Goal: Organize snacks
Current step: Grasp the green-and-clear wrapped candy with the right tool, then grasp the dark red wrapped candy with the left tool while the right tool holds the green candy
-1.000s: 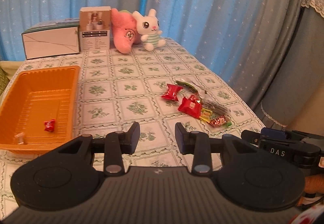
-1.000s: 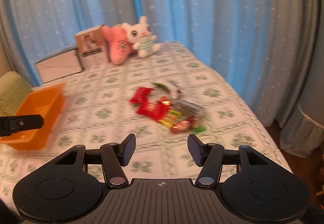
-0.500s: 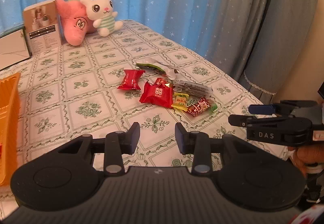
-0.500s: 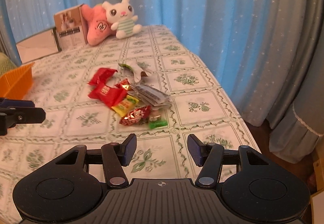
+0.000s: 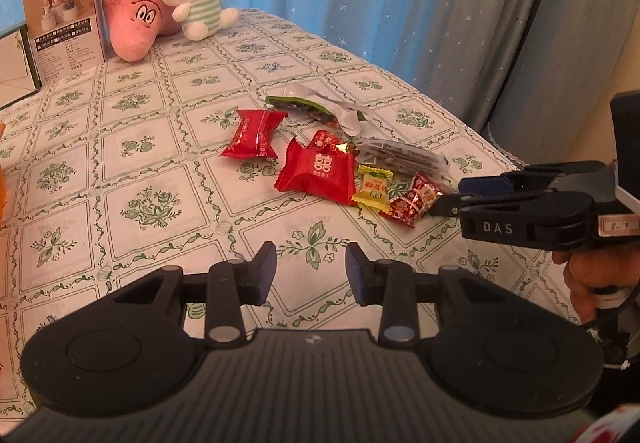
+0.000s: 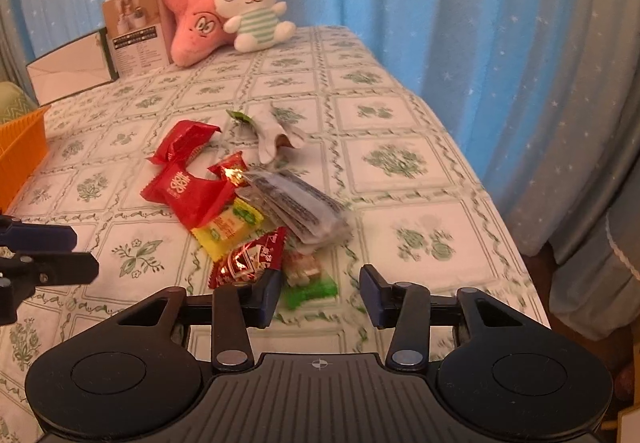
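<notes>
While the right gripper (image 6: 319, 295) hangs low over the near end of the snack pile (image 6: 240, 203), its jaws have just been closing — they stand apart, with the green candy (image 6: 310, 285) lying on the cloth in the gap between them and no pad pressing on it. Its left finger (image 6: 267, 293) sits right at the tail of the red foil candy (image 6: 250, 259), beside that green piece. Off to the left of the pile, the left gripper (image 5: 311, 271) hovers with jaws apart and nothing but tablecloth (image 5: 152, 203) between them. Beyond the foil candy lie the yellow candy (image 6: 228, 227) and a clear packet (image 6: 296, 209), then the big red pack (image 6: 188, 197), a second red pack (image 6: 184, 141) and a torn white-green wrapper (image 6: 276, 131) — all behind the green piece. Further left of the pile sits the orange basket (image 6: 22, 155). At the far end stand a box (image 6: 138, 31), a pink plush (image 6: 196, 29) and a white bunny (image 6: 252, 9).
</notes>
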Demonstrator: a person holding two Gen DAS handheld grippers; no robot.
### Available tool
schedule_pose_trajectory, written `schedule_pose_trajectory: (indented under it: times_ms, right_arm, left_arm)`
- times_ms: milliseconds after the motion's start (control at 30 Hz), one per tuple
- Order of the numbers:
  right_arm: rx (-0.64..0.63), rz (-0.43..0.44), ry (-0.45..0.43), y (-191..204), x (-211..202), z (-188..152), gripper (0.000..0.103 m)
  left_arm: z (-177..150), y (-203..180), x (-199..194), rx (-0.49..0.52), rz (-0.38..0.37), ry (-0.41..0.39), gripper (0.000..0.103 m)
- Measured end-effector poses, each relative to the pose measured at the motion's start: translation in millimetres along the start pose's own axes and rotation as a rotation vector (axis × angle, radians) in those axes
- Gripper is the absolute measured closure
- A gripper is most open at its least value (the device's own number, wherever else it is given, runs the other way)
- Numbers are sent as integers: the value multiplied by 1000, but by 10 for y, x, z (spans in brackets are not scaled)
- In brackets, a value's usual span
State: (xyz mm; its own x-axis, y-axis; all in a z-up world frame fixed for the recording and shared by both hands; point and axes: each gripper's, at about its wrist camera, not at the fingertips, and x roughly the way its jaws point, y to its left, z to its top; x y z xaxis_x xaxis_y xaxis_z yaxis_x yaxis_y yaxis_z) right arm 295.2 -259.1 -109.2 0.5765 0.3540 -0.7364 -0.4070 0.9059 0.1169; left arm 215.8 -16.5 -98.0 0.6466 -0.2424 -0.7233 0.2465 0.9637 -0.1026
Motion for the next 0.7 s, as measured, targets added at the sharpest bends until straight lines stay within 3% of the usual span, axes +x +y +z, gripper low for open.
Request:
schedule_pose_trajectory:
  times_ms: [67, 267, 467, 600, 700]
  right_arm:
    - [-16, 6, -3, 46, 24, 17, 76]
    - [-83, 53, 0, 294, -15, 3, 80]
    - [-145, 205, -4, 588, -106, -62, 80]
    - [-127, 137, -3, 562, -145, -90, 80]
    - [-72, 107, 13, 438, -164, -107, 80]
  left_arm:
    - [-15, 29, 4, -11, 0, 2, 69]
    - [-65, 120, -54, -26, 9, 0, 69]
    - [-161, 233, -141, -51, 11, 3, 69]
    - [-168, 197, -141, -27, -2, -11, 69]
    - [-108, 93, -66, 50, -16, -36, 69]
